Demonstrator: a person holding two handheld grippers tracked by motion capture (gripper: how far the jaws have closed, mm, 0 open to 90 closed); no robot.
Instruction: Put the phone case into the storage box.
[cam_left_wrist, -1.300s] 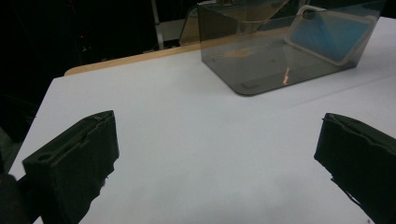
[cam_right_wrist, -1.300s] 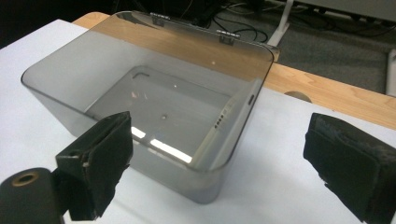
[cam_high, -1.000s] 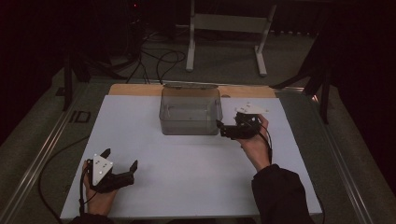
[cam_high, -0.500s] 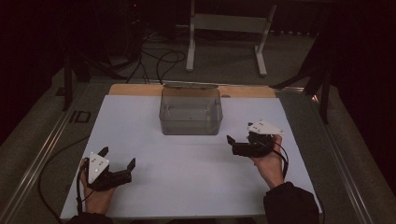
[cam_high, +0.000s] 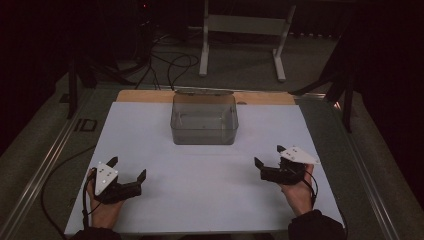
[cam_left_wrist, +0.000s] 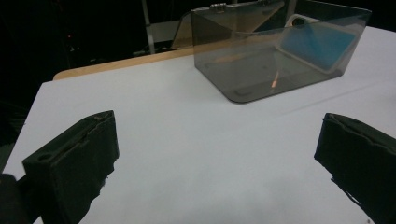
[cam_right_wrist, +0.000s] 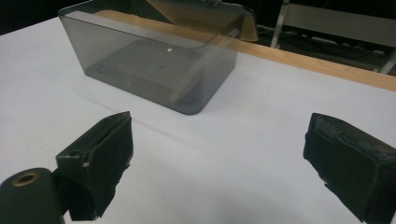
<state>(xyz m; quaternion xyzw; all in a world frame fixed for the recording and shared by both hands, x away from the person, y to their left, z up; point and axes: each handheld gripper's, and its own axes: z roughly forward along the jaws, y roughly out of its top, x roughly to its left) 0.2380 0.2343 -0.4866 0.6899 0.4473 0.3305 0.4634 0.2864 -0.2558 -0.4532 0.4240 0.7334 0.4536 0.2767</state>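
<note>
Dim room, bright tabletop, soft focus

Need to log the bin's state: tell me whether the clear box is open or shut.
Open. The clear box stands upright on the white table, its top rim uncovered; its hinged lid leans back behind it.

I see a dim lab or test room: a white work table (cam_high: 210, 190) on metal rails (cam_high: 45, 165), loose cables (cam_high: 165, 62) and a stand frame (cam_high: 245, 30) on the floor behind
</note>
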